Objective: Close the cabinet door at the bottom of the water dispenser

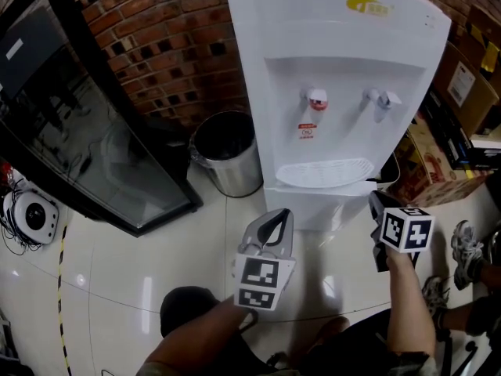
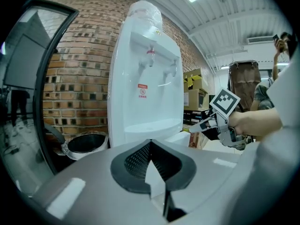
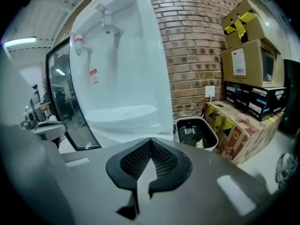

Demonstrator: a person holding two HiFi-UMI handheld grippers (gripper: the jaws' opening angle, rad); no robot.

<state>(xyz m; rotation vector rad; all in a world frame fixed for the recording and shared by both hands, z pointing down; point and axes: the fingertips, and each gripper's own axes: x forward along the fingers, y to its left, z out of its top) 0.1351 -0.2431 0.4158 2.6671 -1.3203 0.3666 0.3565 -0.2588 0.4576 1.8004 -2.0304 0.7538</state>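
Note:
The white water dispenser (image 1: 337, 92) stands against the brick wall, with two taps over a drip tray (image 1: 325, 172). Its bottom cabinet front (image 1: 313, 210) shows only as a narrow white strip under the tray; I cannot tell whether the door sits flush. My left gripper (image 1: 272, 224) is shut and empty, pointing at that strip from just in front. My right gripper (image 1: 376, 202) is shut and empty at the cabinet's lower right corner. In the left gripper view its tip (image 2: 193, 129) is close beside a white edge (image 2: 180, 137) low on the dispenser (image 2: 145, 78).
A steel waste bin (image 1: 227, 151) stands left of the dispenser. A black-framed glass panel (image 1: 86, 131) leans further left. Cardboard boxes (image 1: 462, 84) are stacked to the right, with a small bin (image 3: 197, 132) by the wall. A person's shoes (image 1: 466, 249) are at the right edge.

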